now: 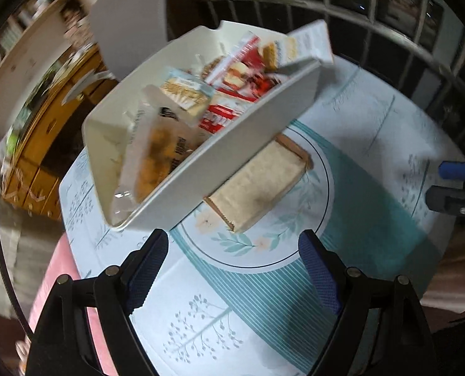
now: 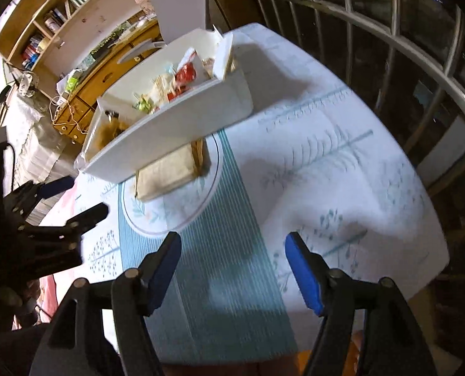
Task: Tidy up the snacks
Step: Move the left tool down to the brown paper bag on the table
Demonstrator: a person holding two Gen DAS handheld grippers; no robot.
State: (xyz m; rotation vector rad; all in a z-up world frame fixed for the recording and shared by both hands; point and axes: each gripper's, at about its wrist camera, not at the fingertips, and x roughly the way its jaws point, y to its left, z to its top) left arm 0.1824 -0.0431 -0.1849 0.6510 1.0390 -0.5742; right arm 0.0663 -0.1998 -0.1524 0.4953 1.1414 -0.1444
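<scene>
A white open-topped box (image 1: 248,144) stands on the counter (image 1: 373,131), which is covered by a pale cloth printed with teal stripes, sprigs and a ringed floral medallion. The box is crowded with snack packets: a clear bag of golden-brown pieces (image 1: 157,156) at its near end, a pale blue-and-cream cracker pack (image 1: 185,94) behind that, red-and-white wrappers (image 1: 232,84) in the middle, and a pale carton (image 1: 307,47) leaning out over the far corner. Print on the packets is too blurred to read.

A flat tan paper packet (image 1: 260,181) lies on the cloth medallion, just beside the box's long wall and partly tucked under its overhang; whether it touches the box cannot be told.

The left hand-held gripper (image 1: 234,269) points steeply down at the cloth, near the packet, its blue-padded fingers spread wide with only bare cloth between them. The right hand-held gripper (image 2: 234,269) hangs over the teal striped band, farther from the box, its fingers likewise apart and clasping nothing. In the right wrist view the left one appears at the left edge, beside the box's near end.

Beyond the counter stand a wooden shelf unit (image 2: 60,25) with books and a dark barred window (image 2: 389,47)
</scene>
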